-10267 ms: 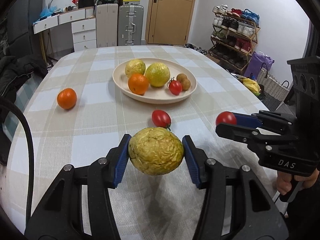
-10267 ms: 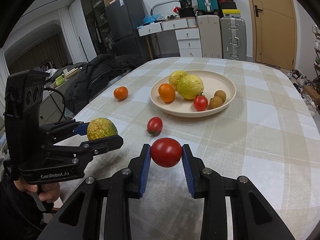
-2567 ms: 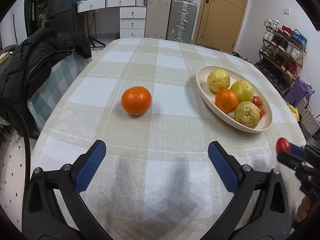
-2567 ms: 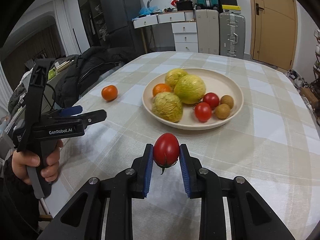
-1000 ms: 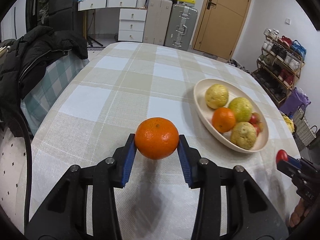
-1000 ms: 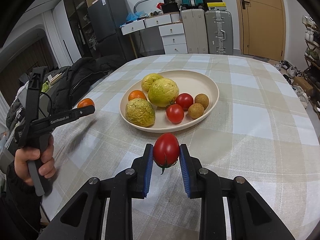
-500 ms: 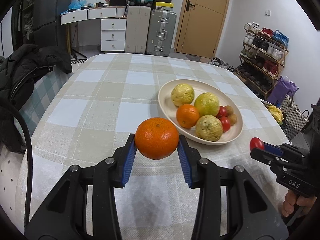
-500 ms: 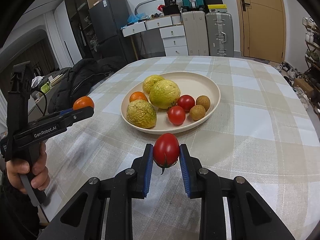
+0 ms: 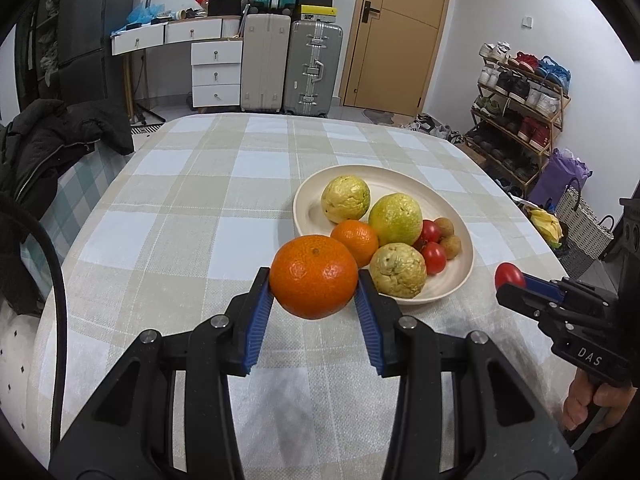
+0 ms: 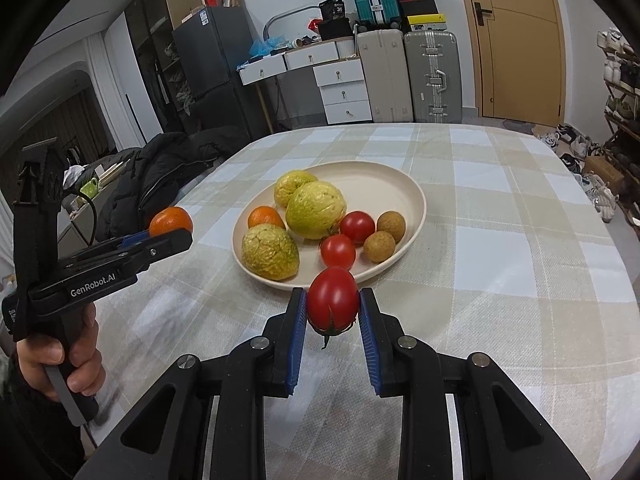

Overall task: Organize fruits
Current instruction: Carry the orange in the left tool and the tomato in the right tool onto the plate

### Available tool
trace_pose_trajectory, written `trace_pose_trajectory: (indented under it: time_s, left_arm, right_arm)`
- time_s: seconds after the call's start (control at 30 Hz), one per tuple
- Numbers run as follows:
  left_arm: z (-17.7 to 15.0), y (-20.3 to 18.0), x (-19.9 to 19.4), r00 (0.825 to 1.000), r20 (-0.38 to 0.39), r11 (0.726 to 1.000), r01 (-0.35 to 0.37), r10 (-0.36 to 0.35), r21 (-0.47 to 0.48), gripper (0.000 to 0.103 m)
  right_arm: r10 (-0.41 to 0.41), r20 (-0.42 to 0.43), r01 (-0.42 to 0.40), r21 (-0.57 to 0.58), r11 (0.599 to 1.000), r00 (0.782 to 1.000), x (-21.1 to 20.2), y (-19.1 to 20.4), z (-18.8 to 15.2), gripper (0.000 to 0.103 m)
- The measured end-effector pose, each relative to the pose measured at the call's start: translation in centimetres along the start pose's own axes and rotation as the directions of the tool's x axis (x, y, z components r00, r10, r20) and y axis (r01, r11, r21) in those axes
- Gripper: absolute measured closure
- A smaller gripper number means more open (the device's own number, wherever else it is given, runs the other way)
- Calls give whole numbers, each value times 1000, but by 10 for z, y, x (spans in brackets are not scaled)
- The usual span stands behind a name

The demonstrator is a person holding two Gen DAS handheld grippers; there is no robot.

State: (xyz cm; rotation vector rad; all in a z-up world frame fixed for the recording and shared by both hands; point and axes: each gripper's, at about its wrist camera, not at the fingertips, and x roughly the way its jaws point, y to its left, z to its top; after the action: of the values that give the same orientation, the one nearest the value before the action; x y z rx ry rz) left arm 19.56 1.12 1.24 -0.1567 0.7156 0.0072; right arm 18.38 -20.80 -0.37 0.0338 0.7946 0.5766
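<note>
My left gripper is shut on an orange, held above the cloth just left of the cream plate. That same orange and left gripper appear at the left in the right wrist view. The right gripper is shut on a red tomato, hovering before the plate's near rim. On the plate lie three yellow-green guavas, a small orange, two tomatoes and two brown longans. The right gripper's tomato shows at the right of the left wrist view.
A checked cloth covers the round table. A black jacket hangs on a chair at the table's left edge. Suitcases, drawers and a door stand behind; a shoe rack is at the right. A hand grips the left tool.
The left gripper has carried the orange rightwards, closer to the plate, and a little higher. The right gripper with its tomato has hardly moved.
</note>
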Motion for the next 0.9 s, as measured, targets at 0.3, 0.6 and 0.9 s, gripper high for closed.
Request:
trace_pose_trajectory:
  time_s: [0.3, 0.6, 0.9]
  left_arm:
    - [7, -17, 9, 1000, -9, 999, 15, -15, 37, 65]
    - [-3, -31, 27, 998, -55, 996, 40, -36, 77, 65]
    - [-1, -43, 42, 996, -76, 993, 59, -51, 103, 65]
  right_arm:
    - [5, 8, -5, 17, 1000, 1000, 3, -8, 13, 76]
    - [15, -6, -15, 10, 1000, 1000, 14, -6, 16, 76]
    - [28, -23, -28, 11, 1000, 999, 27, -6, 19, 76]
